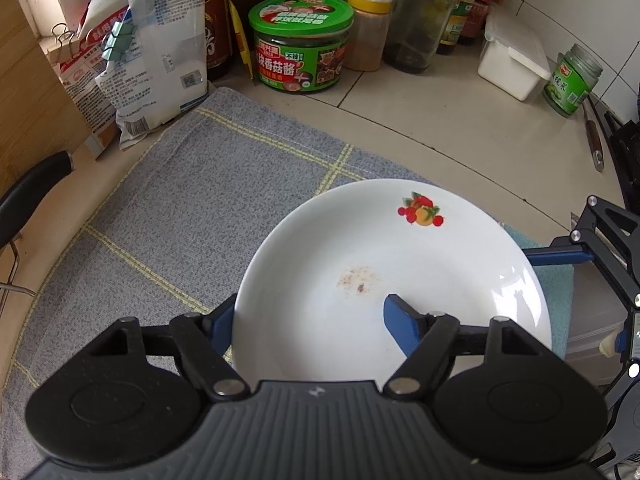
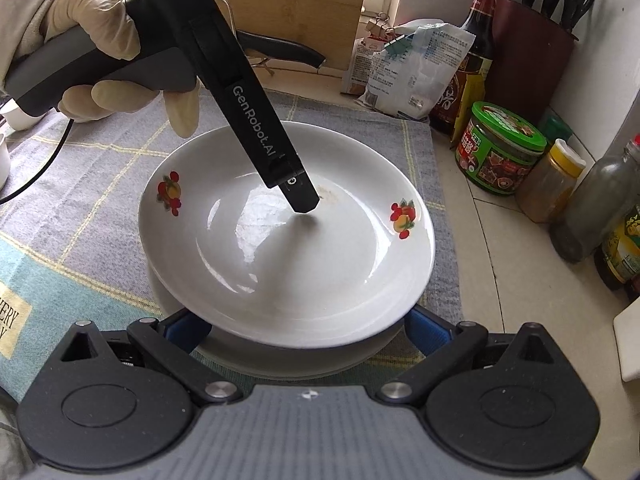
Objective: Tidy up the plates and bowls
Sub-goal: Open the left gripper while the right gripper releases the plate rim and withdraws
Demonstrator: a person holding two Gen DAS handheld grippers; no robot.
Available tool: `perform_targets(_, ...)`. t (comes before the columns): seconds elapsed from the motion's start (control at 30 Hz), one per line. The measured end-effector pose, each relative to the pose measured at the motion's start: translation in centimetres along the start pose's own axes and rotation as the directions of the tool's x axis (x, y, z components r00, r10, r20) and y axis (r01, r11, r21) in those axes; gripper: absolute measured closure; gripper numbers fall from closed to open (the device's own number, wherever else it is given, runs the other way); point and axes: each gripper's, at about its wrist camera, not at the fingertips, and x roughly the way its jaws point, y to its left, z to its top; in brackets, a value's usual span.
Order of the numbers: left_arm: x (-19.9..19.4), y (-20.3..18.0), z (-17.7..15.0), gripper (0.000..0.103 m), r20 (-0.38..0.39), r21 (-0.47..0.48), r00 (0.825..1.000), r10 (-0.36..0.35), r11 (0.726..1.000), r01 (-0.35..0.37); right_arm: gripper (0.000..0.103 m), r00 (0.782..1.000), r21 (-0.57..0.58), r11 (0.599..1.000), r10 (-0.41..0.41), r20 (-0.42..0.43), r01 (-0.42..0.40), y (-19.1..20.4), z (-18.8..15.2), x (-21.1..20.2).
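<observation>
A white plate [image 1: 392,272] printed with fruit lies tilted on top of a stack of white plates [image 2: 304,360] on a grey checked cloth [image 1: 180,200]. A faint reddish stain marks its middle. My left gripper [image 1: 312,316] stands open astride the plate's near-left rim, one blue finger outside it and the other well inside, over the dish. In the right wrist view a gloved hand [image 2: 92,40] holds this gripper, and one of its fingers [image 2: 300,192] points down into the plate [image 2: 280,248]. My right gripper [image 2: 306,330] is spread wide at the opposite rim, both blue fingers reaching under the top plate with their tips hidden.
Along the tiled back wall stand paper bags [image 1: 160,60], a green-lidded jar [image 1: 300,48], bottles, a white box [image 1: 512,60] and a small green jar [image 1: 572,80]. A knife [image 1: 594,136] lies at the right. A black pan handle [image 1: 32,188] juts in at the left.
</observation>
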Motion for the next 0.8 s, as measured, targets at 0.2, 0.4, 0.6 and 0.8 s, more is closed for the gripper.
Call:
perform_targets(0.2, -0.5, 0.2, 0.0, 0.027, 0.016, -0.005, 1.0, -0.01, 1.0, 0.01, 0.0, 1.0, -0.029, 0.999, -0.017, -0.003, 0.016, 0.3, 0.1, -0.5)
perform_targets(0.4, -1.0, 0.3, -0.1, 0.024, 0.029, -0.011, 1.0, -0.006, 1.0, 0.007, 0.0, 1.0, -0.04, 0.999, -0.009, 0.008, 0.01, 0.7, 0.2, -0.8)
perform_targets(0.6, -1.4, 0.6, -0.3, 0.023, 0.041, -0.021, 0.999, 0.008, 1.0, -0.007, 0.0, 1.0, -0.027, 0.999, 0.02, 0.01, -0.02, 0.8, -0.2, -1.3)
perform_targets(0.8, -2.4, 0.8, -0.9, 0.022, 0.068, -0.041, 0.997, 0.035, 0.999, -0.032, 0.0, 1.0, -0.027, 1.0, 0.007, 0.002, -0.007, 1.4, -0.9, -1.4)
